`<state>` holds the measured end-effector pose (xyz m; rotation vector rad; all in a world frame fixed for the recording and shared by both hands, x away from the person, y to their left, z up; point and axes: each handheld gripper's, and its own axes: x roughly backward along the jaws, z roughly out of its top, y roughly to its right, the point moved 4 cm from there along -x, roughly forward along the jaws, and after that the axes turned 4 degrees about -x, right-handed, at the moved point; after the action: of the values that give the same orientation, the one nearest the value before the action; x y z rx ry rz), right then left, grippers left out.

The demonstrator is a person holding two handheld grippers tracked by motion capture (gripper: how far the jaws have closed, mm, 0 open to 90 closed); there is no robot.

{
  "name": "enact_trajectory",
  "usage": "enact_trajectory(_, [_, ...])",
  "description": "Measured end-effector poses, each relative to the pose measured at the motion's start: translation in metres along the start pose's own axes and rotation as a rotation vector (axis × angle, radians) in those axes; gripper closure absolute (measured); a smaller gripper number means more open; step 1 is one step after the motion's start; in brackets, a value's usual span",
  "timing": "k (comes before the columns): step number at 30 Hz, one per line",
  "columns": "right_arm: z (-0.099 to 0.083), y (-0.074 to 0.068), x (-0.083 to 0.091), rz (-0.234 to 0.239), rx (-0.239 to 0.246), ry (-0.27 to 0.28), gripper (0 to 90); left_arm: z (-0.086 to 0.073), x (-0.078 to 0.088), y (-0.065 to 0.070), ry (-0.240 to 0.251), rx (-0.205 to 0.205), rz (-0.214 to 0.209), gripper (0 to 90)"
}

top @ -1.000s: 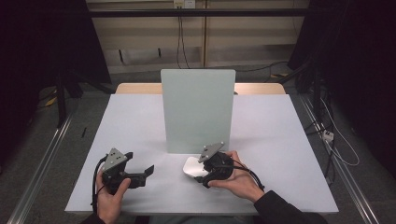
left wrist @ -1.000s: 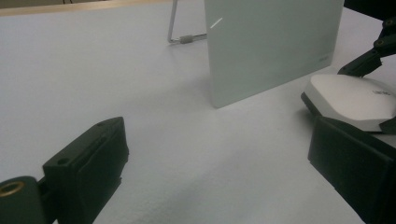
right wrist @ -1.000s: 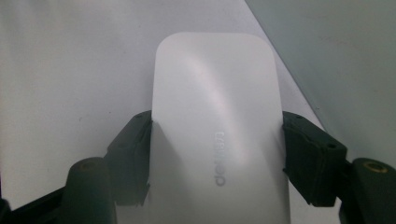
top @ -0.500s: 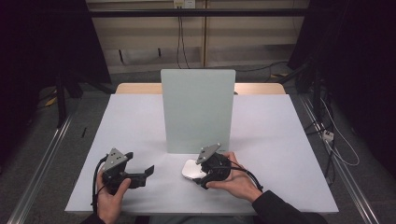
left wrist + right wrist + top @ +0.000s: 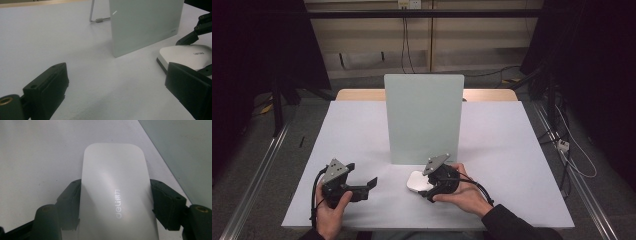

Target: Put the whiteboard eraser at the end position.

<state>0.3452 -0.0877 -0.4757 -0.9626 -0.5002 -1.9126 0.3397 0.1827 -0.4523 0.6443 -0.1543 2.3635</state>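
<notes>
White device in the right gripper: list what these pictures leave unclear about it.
- What the white device is: the right gripper view shows a smooth top with a "deli" logo, its near end cut off by the bottom edge.
- Its underside: against the table in the high view.
- Its far side in the left gripper view: cut off by the frame edge and the near jaw.
- What stands behind the pale upright panel.

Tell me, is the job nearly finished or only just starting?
Only starting, it seems. Done: the right gripper has its jaws shut on the white mouse, which sits on the table by the upright panel. The left gripper waits open. What's left isn't clear.
</notes>
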Motion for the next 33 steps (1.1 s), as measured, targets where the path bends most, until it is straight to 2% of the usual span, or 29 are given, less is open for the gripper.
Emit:
enact_trajectory(11, [-0.001, 0.001, 0.0, 0.006, -0.01, 0.015, 29.5, 0.0, 0.0, 0.0, -0.002, -0.002, 0.002, 4.7])
enact_trajectory(18, [-0.001, 0.003, -0.001, 0.004, -0.037, 0.021, 20.3, 0.0, 0.0, 0.0, -0.002, 0.0, 0.003, 4.7])
enact_trajectory(20, [0.0, 0.004, 0.001, 0.01, -0.042, 0.041, 15.1, 0.0, 0.0, 0.0, 0.001, 0.001, 0.002, 4.7])
enact_trajectory(23, [0.001, 0.005, 0.003, -0.005, -0.052, 0.058, 8.5, 0.0, 0.0, 0.0, -0.002, 0.002, 0.005, 4.7])
enact_trajectory(25, [0.001, 0.007, 0.005, -0.006, -0.073, 0.086, 9.8, 0.0, 0.001, 0.0, -0.002, 0.0, 0.003, 4.7])
enact_trajectory(29, [0.002, 0.007, 0.01, -0.009, -0.097, 0.132, 6.6, 0.001, 0.001, 0.0, -0.002, 0.003, 0.006, 4.7])
enact_trajectory(33, [0.001, 0.01, 0.014, -0.022, -0.118, 0.154, 6.9, 0.0, -0.001, 0.0, -0.006, 0.003, 0.006, 4.8])
